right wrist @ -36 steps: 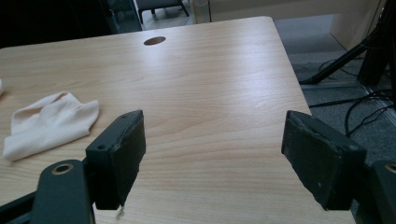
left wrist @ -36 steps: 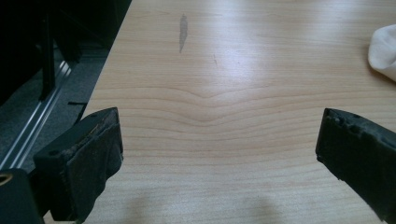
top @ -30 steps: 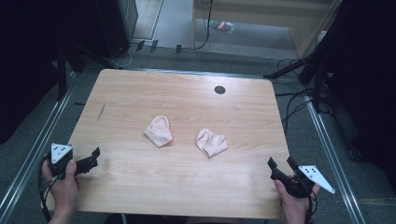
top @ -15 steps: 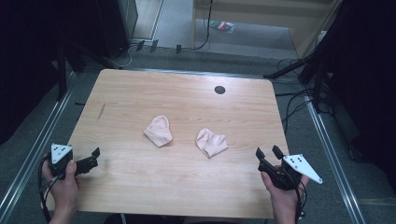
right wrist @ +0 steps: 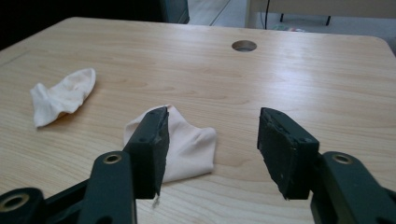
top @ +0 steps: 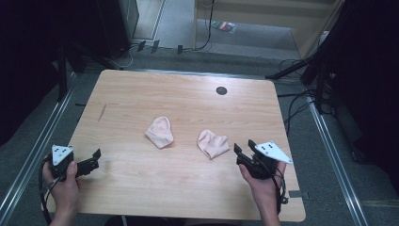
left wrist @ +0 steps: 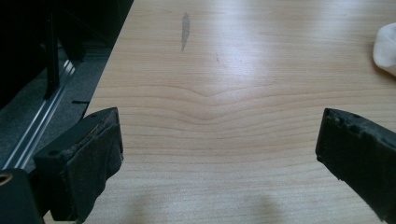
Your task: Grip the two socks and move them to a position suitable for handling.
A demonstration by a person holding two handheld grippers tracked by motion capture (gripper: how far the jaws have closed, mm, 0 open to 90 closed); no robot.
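Right tool (top: pixel 243 151): jaws have just been closing, part-open with nothing between them, just beside the nearer sock (top: pixel 212 143). Left tool (top: pixel 95 160): jaws wide, over bare worktop (top: pixel 188 99).

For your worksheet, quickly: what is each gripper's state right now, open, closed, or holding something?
Left gripper: open, nothing between its jaws.
Right gripper: open, has just been closing, holds nothing; the near sock lies beyond its jaws.

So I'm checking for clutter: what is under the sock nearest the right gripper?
The sock lies flat on the bare wooden table. Whatever sits beneath the fabric itself is covered.
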